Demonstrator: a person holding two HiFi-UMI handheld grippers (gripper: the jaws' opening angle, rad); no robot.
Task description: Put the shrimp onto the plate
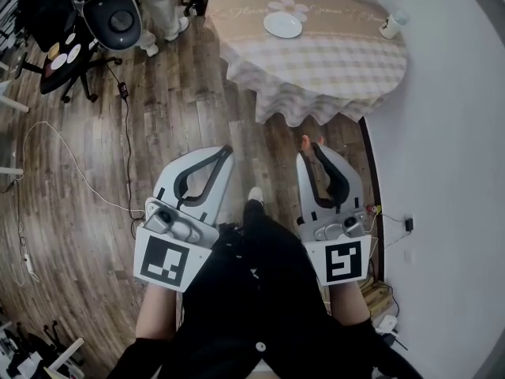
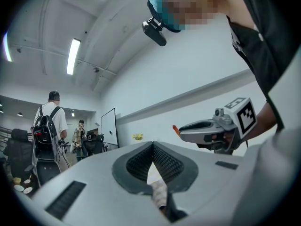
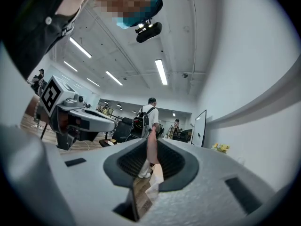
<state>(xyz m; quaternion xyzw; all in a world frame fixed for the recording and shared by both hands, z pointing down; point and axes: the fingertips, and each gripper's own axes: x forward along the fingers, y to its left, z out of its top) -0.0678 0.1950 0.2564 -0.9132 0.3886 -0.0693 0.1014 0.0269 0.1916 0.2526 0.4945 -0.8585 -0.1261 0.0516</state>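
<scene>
My right gripper [image 1: 309, 150] is shut on the shrimp [image 1: 306, 142], a small pink-orange piece that pokes out past its tips. In the right gripper view the shrimp [image 3: 151, 147] stands upright, pinched between the dark pads. The left gripper [image 1: 227, 150] is shut with nothing in it, and its tips meet [image 2: 153, 144]. I hold both grippers close to my body, over the wooden floor. The white plate [image 1: 282, 24] lies far ahead on a round table [image 1: 347, 61] with a checked cloth. In the left gripper view the right gripper [image 2: 176, 130] shows its orange tip.
A white cup [image 1: 390, 26] stands at the table's right edge. An office chair [image 1: 110, 18] and cables [image 1: 126, 133] are on the floor at the left. A wall [image 1: 442, 172] runs along the right. A person with a backpack [image 3: 146, 117] stands farther off.
</scene>
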